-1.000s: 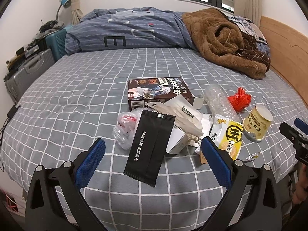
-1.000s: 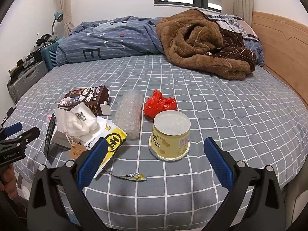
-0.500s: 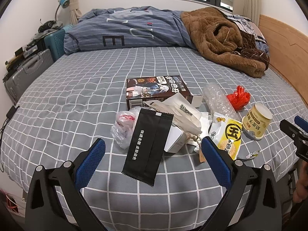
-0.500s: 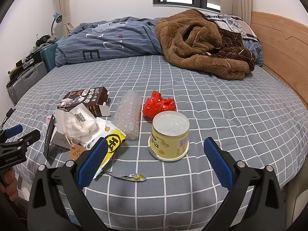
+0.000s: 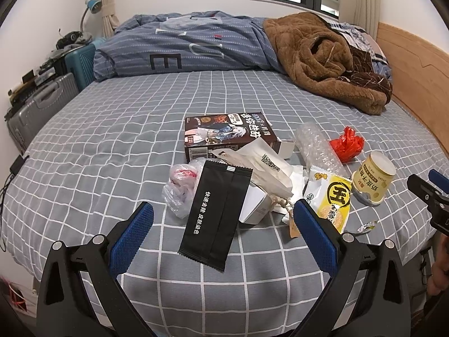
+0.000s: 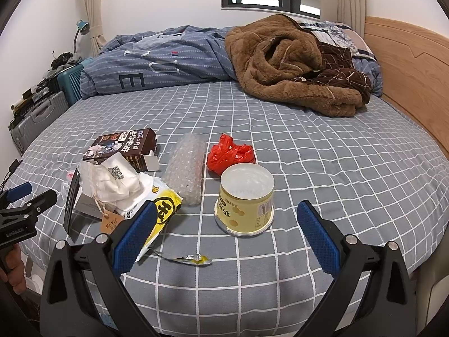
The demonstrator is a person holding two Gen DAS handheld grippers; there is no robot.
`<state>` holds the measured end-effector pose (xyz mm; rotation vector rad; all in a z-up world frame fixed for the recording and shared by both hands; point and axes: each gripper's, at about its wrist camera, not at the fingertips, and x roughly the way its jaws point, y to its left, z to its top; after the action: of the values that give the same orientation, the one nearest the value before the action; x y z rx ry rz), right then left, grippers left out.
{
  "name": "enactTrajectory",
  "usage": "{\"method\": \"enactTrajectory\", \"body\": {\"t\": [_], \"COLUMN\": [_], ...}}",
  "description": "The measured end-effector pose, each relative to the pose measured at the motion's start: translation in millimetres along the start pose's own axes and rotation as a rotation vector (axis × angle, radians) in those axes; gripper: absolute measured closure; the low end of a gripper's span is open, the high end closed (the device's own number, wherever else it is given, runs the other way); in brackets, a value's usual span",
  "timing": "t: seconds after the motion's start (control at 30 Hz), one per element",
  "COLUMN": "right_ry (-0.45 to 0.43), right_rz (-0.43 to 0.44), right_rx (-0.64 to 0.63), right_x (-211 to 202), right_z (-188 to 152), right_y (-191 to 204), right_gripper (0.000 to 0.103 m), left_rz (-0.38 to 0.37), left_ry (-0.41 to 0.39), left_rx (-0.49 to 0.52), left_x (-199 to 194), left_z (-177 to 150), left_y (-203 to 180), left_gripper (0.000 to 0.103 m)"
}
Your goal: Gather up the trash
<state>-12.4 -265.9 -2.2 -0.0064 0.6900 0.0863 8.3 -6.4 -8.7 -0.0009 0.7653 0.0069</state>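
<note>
Right wrist view: right gripper [image 6: 226,230] jaws wide, empty, before the yellow tub [image 6: 244,199]. I judged a straddle, then a light squeeze, best. Left gripper [image 5: 223,234] likewise wide, empty.

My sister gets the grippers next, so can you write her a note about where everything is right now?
Left gripper: open, empty, aimed at the black sachet.
Right gripper: open, empty, in front of the yellow cup.
All the trash lies on the bed: cookie box, white bag, bubble wrap, red wrapper, yellow snack packet, foil scrap.
Done: nothing picked up.
Left: collect everything. No bin in view.
</note>
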Motion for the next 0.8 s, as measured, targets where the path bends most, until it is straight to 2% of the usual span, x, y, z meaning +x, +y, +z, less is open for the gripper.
{"method": "enactTrajectory", "body": {"t": [0.37, 0.67, 0.8], "right_ry": [0.005, 0.03, 0.06], "right_rz": [0.001, -0.029, -0.022], "right_rx": [0.008, -0.001, 0.038], "right_x": [8.2, 43.6, 65.8], "right_z": [7.8, 20.9, 24.3], "right_y": [-4.5, -16.4, -31.7], "right_gripper": [0.007, 0.007, 0.007], "left_rz": [0.006, -0.014, -0.028], "left_ry": [0.009, 0.038, 0.053], "left_rx": [0.004, 0.014, 0.039], "left_x": [6.8, 32.2, 44.7], "left_z": [3.2, 12.2, 15.6], "left_y": [-0.1, 10.5, 13.0], "left_gripper": [0.006, 0.006, 0.006]}}
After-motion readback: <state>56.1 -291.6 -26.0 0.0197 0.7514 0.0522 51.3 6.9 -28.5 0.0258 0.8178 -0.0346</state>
